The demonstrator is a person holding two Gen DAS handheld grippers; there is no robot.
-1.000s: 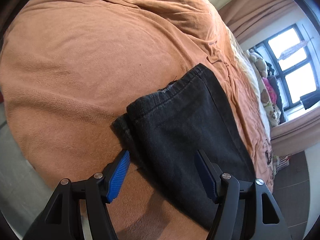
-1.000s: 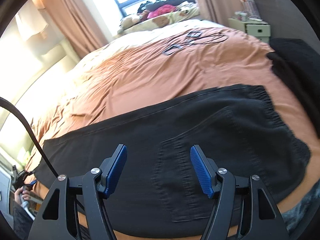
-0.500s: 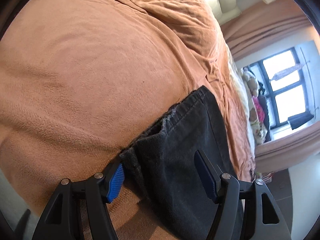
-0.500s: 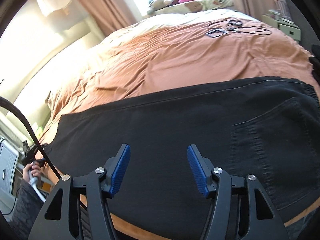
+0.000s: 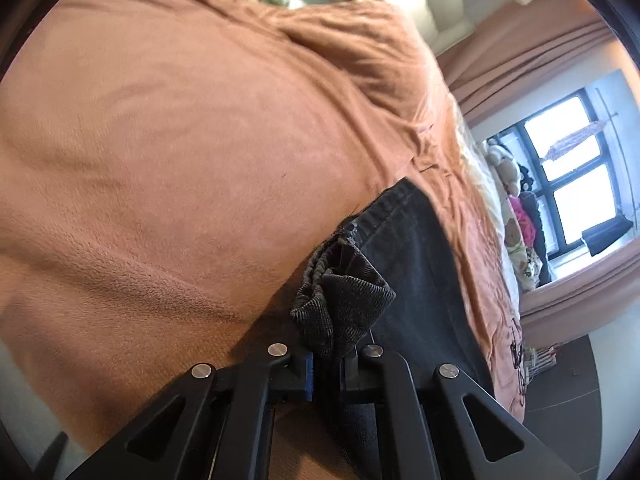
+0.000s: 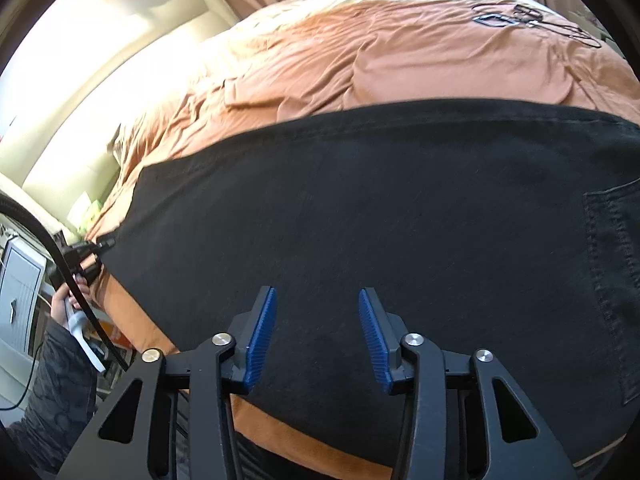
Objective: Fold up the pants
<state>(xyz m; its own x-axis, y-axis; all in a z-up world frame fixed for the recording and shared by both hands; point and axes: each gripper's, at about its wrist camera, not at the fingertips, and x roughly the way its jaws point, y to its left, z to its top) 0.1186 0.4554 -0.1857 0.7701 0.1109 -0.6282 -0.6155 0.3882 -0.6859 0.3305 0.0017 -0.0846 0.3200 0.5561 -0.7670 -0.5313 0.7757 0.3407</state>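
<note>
Black pants (image 6: 380, 208) lie flat across an orange bedspread (image 6: 360, 52), a back pocket (image 6: 612, 272) at the right. In the left wrist view the leg hem (image 5: 344, 300) is bunched up between the pads, and my left gripper (image 5: 326, 360) is shut on it. That gripper also shows far left in the right wrist view, as the left gripper (image 6: 86, 254) at the hem corner, a hand (image 6: 68, 300) behind it. My right gripper (image 6: 316, 332) hovers over the mid-leg near the bed's front edge; its jaws are closing with a clear gap, and the cloth below is unpinched.
Black cables and a small device (image 6: 496, 20) lie on the far right of the bedspread. Stuffed toys (image 5: 516, 208) sit by a window (image 5: 572, 168) with curtains. A white drawer unit (image 6: 20, 292) stands left of the bed. A black cable (image 6: 52, 248) crosses the left edge.
My left gripper has shut on the leg hem, which now bunches up between its pads. My right gripper moved left along the pants, from the pocket to the mid-leg, and its jaws narrowed.
</note>
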